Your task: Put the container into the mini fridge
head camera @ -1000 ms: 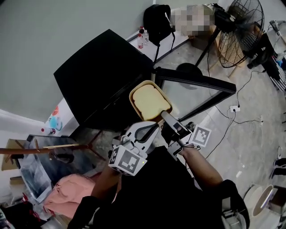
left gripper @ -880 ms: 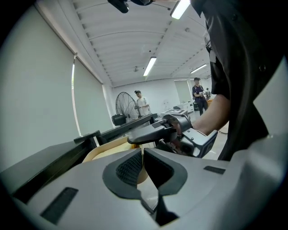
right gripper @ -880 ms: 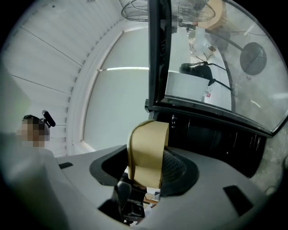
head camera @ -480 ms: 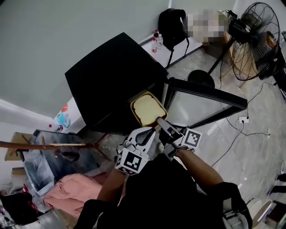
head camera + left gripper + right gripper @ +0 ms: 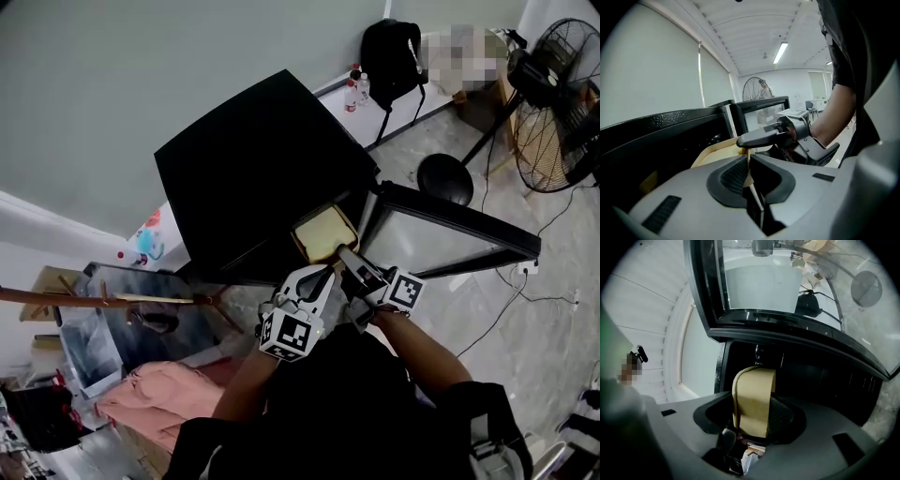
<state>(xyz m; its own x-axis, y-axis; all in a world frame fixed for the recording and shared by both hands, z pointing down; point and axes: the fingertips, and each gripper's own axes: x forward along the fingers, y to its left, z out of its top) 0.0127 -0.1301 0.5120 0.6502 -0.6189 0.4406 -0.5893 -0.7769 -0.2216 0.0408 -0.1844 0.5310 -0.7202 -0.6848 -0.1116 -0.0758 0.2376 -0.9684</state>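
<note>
Container [image 5: 323, 232] sits at the mini fridge [image 5: 253, 169] opening, just ahead of my jaws: left hand-held gripper [image 5: 316, 277] pinched on its rim, right hand-held gripper [image 5: 351, 261] clamped across its side. Insertion step, I reckon; next, push it level inside, then release.

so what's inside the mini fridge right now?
Container at the opening, held by left gripper and right gripper. Rest of the mini fridge is dark, hidden under its top.

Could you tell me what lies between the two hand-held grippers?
The tan rounded plastic container, which both clamp; the left gripper view shows it.
</note>
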